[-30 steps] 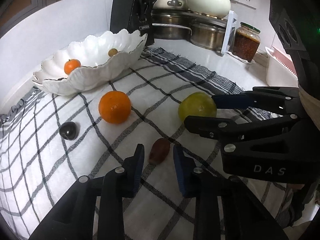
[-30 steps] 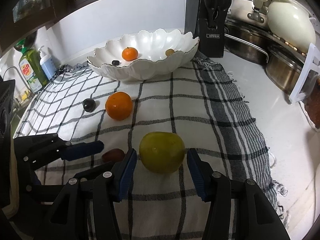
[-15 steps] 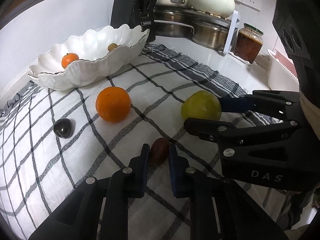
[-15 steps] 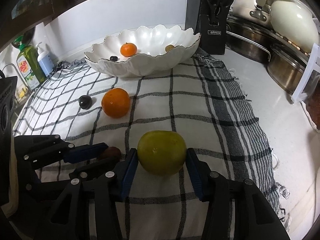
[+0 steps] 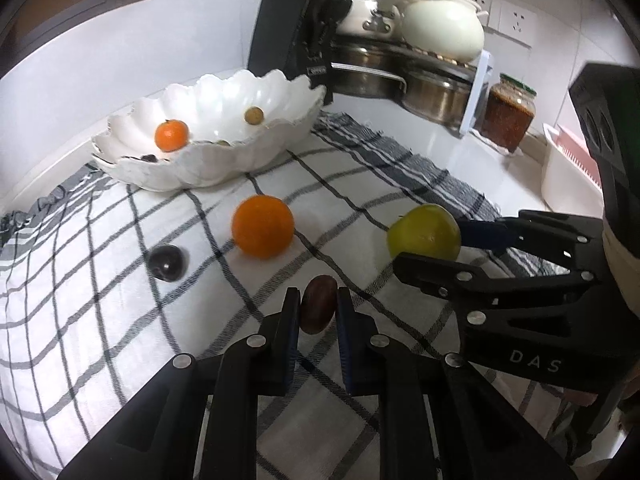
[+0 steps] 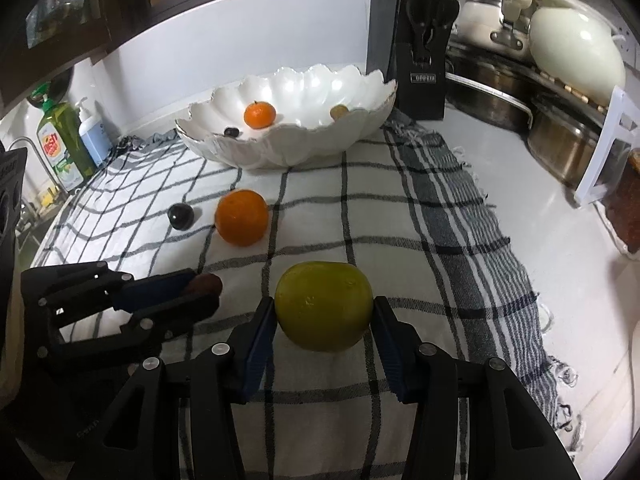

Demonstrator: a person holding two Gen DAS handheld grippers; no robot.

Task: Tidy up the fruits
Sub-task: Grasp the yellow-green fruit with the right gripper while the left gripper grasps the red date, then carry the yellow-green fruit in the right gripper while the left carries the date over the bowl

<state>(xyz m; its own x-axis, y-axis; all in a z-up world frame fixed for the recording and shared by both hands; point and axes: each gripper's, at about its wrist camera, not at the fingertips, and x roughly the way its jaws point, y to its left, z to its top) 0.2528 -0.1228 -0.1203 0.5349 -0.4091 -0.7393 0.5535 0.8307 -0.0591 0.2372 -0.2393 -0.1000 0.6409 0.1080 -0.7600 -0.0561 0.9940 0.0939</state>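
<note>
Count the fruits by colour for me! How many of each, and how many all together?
Orange: 2, one in the bowl and one on the cloth
Dark purple: 2, one in the bowl and one on the cloth
Green: 1
Reddish-brown: 1
Tan: 1
Total: 7, though the bowl's rim may hide more.

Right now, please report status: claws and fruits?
Left claw shut on date. Right claw shut on green apple. Path to bowl: orange near.
</note>
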